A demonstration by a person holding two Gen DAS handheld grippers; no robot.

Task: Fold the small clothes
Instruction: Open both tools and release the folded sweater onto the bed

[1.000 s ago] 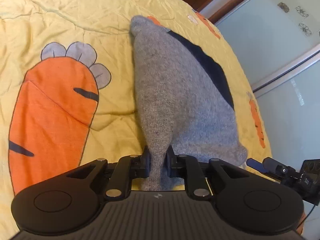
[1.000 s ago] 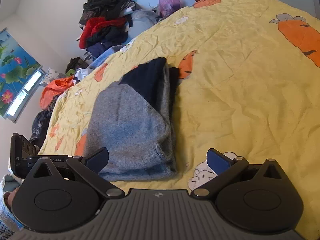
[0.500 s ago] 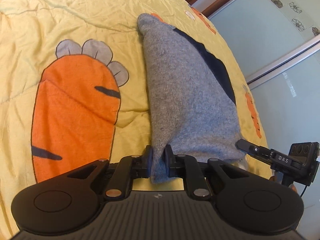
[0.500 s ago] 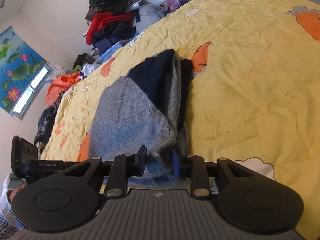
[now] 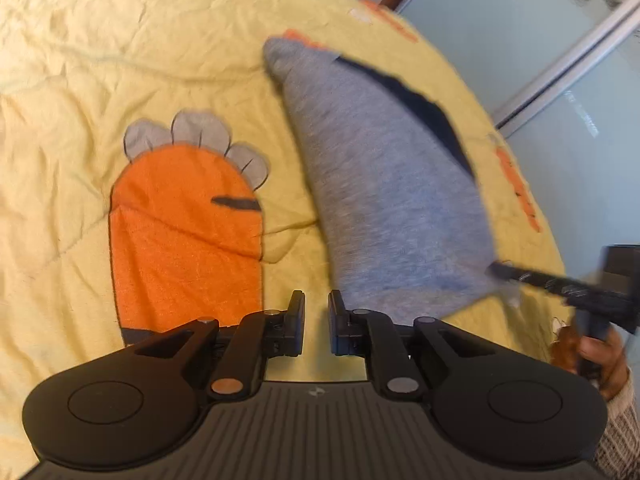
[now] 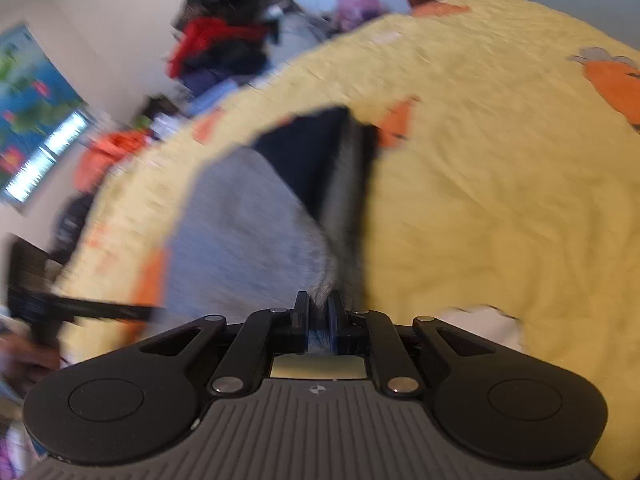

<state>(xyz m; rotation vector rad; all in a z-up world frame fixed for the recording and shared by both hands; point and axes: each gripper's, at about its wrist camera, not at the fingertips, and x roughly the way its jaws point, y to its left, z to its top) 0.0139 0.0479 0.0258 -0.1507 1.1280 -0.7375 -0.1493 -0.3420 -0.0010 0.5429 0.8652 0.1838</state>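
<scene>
A folded grey and navy knit garment [image 5: 384, 184] lies on a yellow carrot-print quilt [image 5: 80, 80]. My left gripper [image 5: 316, 320] sits just off the garment's near left corner, its jaws a small gap apart with nothing between them. My right gripper [image 6: 318, 312] is shut on the garment's near corner [image 6: 256, 224], and grey fabric shows between its pads. The right gripper also shows in the left wrist view [image 5: 560, 284] at the garment's right corner. Both views are blurred by motion.
A big orange carrot print [image 5: 184, 240] lies left of the garment. A heap of clothes [image 6: 232, 48] sits beyond the bed's far side. A glass sliding door [image 5: 560, 60] stands past the bed's edge. A picture [image 6: 28, 120] hangs on the wall.
My left gripper has let go of the garment's corner and shifted left of it. My right gripper closed on the garment's other near corner and now grips it tightly.
</scene>
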